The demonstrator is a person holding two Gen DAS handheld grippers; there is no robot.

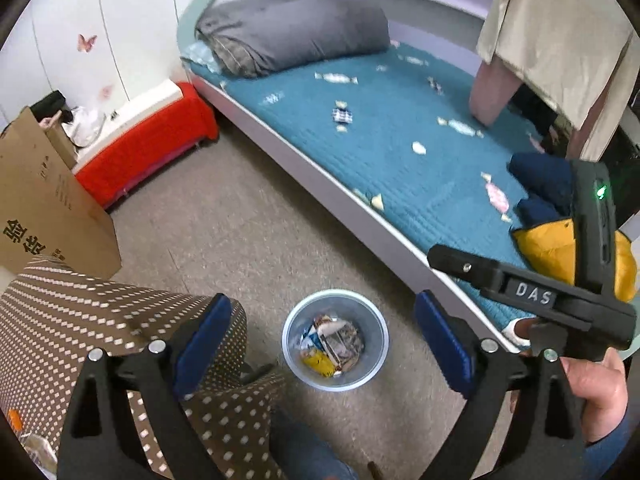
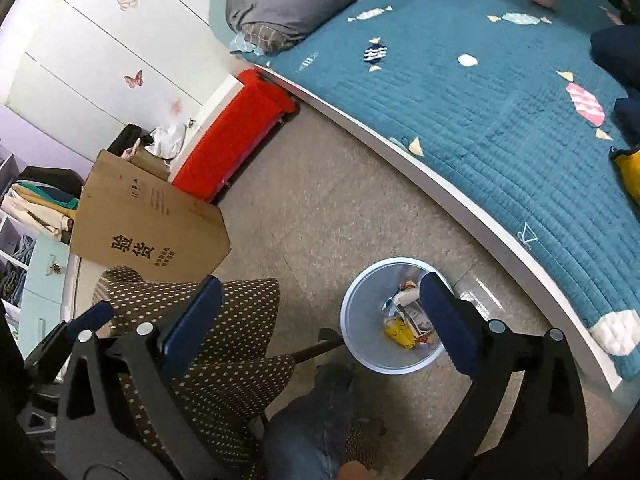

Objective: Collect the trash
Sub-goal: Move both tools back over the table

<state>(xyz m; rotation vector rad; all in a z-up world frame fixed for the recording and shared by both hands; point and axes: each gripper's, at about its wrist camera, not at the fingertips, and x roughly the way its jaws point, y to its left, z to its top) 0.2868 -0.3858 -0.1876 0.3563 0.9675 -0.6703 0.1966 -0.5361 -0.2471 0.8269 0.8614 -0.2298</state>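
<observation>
A small pale blue bin (image 1: pixel 335 340) stands on the floor beside the bed, holding crumpled wrappers (image 1: pixel 332 342), one of them yellow. My left gripper (image 1: pixel 320 346) hangs above it, wide open, with nothing between its blue pads. In the right wrist view the same bin (image 2: pixel 394 322) lies below my right gripper (image 2: pixel 316 322), also wide open and empty; its right finger (image 2: pixel 448 320) overlaps the bin's rim. The wrappers (image 2: pixel 406 322) show inside. The body of the right gripper (image 1: pixel 536 292) juts in at the right of the left wrist view, held by a hand (image 1: pixel 596 392).
A bed with a teal quilt (image 1: pixel 400 132) and grey pillow (image 1: pixel 292 36) runs along the right. A dotted brown chair cushion (image 1: pixel 80 320), a cardboard box (image 1: pixel 44 204) and a red-covered bench (image 1: pixel 144 152) stand to the left. A knee in jeans (image 2: pixel 312 412) shows below.
</observation>
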